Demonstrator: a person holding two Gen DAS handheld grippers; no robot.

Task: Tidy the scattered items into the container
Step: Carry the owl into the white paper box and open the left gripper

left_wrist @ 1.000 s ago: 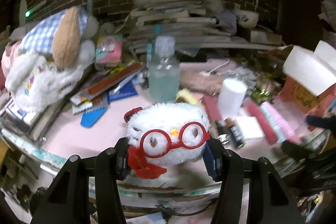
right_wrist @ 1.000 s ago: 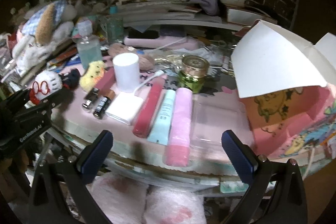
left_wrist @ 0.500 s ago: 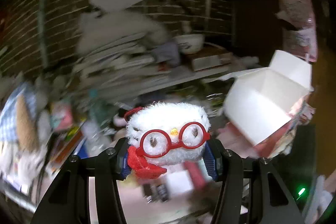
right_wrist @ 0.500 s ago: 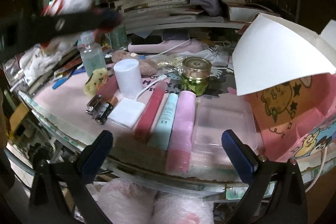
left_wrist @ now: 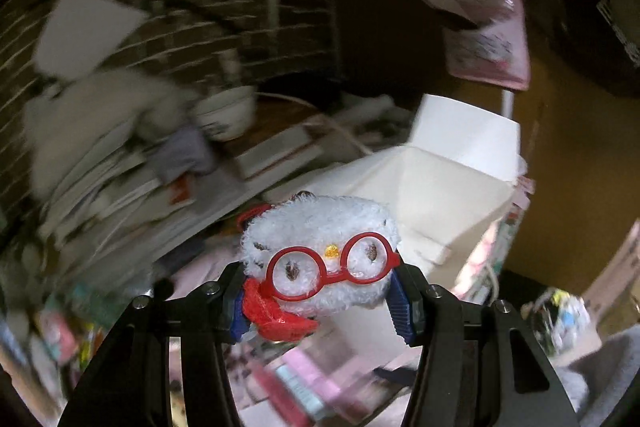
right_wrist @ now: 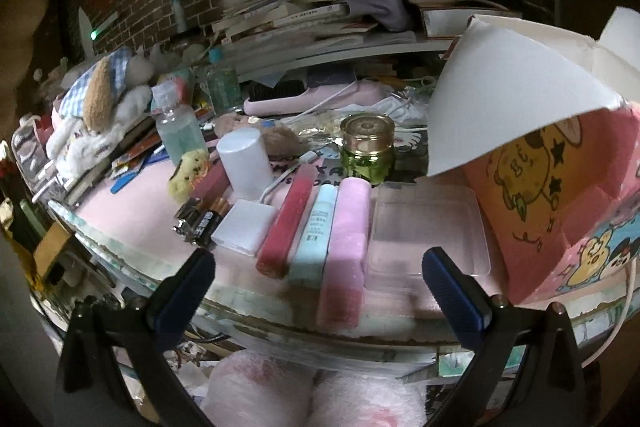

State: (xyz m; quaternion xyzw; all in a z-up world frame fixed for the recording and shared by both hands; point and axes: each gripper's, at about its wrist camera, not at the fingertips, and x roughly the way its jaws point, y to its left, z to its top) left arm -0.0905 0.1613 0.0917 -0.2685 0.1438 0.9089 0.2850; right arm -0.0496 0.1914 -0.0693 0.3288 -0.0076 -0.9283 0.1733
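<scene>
Brick wall behind, papers and books heaped against it, a cluttered pink counter (right_wrist: pixel 132 201) below. Left tool (left_wrist: pixel 320 301) closed on a white plush owl (left_wrist: pixel 320 255) with red glasses, gripped at both flanks and carried in the air; background smeared in the left wrist view. Open white-lined box (left_wrist: pixel 432 187) just beyond and right of the owl, apparently the container. Right tool (right_wrist: pixel 318 281) spread wide, empty, low at the counter's near edge. Remaining on the counter: batteries (right_wrist: pixel 200 221), white charger block (right_wrist: pixel 244 227), red tube (right_wrist: pixel 286 223), pale blue tube (right_wrist: pixel 316 235), pink tube (right_wrist: pixel 346 247), clear tray (right_wrist: pixel 428 227), white cylinder (right_wrist: pixel 244 163), green jar (right_wrist: pixel 367 149).

Probably mid-carry toward the box. Best done by clearing the upright flap first, centring over the opening, lowering inside before releasing. Soft plush likely to cling to the pads, so a full spread advisable.
</scene>
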